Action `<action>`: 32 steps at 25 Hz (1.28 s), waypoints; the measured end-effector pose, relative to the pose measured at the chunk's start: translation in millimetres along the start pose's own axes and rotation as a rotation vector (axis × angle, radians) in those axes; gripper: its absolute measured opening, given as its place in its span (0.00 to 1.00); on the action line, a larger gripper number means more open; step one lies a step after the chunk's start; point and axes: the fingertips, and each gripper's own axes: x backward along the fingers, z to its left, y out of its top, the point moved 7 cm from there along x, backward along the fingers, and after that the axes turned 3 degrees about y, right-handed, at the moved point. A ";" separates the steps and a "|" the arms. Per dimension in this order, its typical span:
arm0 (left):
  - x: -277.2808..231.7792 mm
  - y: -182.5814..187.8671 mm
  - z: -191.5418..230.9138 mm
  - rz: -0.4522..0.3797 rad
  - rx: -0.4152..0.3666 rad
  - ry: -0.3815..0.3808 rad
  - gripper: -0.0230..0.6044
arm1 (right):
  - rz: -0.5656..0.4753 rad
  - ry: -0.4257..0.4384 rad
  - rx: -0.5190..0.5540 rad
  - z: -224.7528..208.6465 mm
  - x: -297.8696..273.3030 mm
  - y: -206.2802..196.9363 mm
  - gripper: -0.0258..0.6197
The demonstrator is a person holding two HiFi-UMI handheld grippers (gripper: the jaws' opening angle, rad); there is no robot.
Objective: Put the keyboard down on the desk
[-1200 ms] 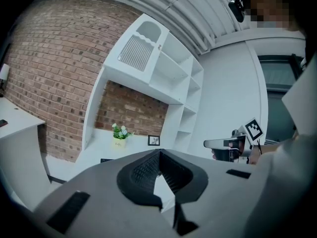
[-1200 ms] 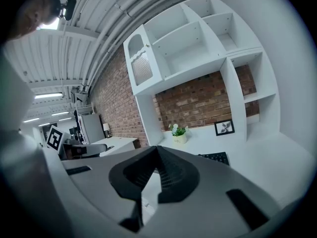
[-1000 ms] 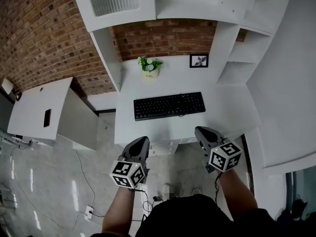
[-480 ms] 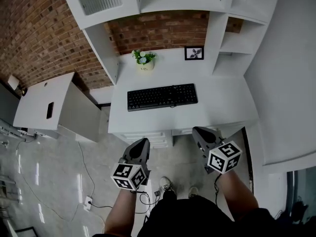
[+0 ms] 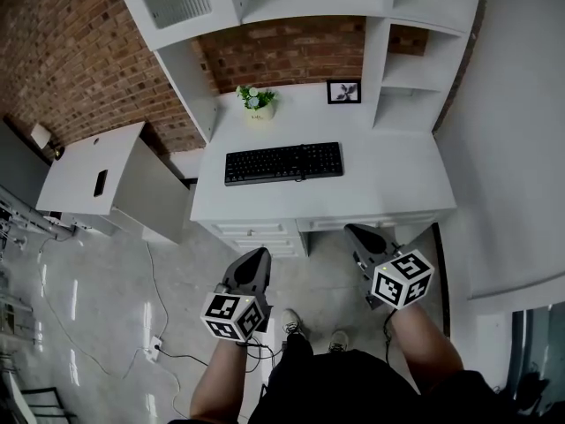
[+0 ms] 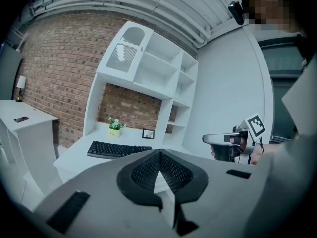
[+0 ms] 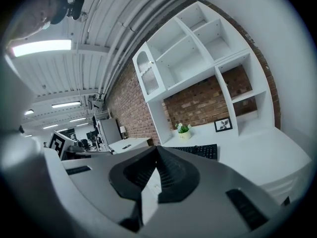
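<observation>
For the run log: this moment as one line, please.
keyboard: flat on desk | left gripper: shut, empty, short of desk | right gripper: shut, empty, short of desk

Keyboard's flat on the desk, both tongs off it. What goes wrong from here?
1. A loose cable runs across the floor near the person's shoes; a step that way may snag it.
2. The left tongs and right tongs are shut and empty. Reaching back in like that would likely push the keyboard along the desk toward the plant pot rather than grip it.
</observation>
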 end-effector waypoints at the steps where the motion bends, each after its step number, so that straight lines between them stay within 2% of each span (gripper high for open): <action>1: 2.5 -1.2 -5.0 -0.001 0.003 0.006 0.06 | 0.000 0.004 0.001 0.1 5.3 -0.4 0.07; 11: 23.5 -16.6 -44.9 -0.023 0.034 0.029 0.06 | 0.008 0.030 0.010 1.6 47.9 -7.4 0.07; 32: 52.7 -15.7 -62.8 -0.063 0.014 0.030 0.06 | -0.018 0.057 0.035 23.8 72.1 -11.6 0.07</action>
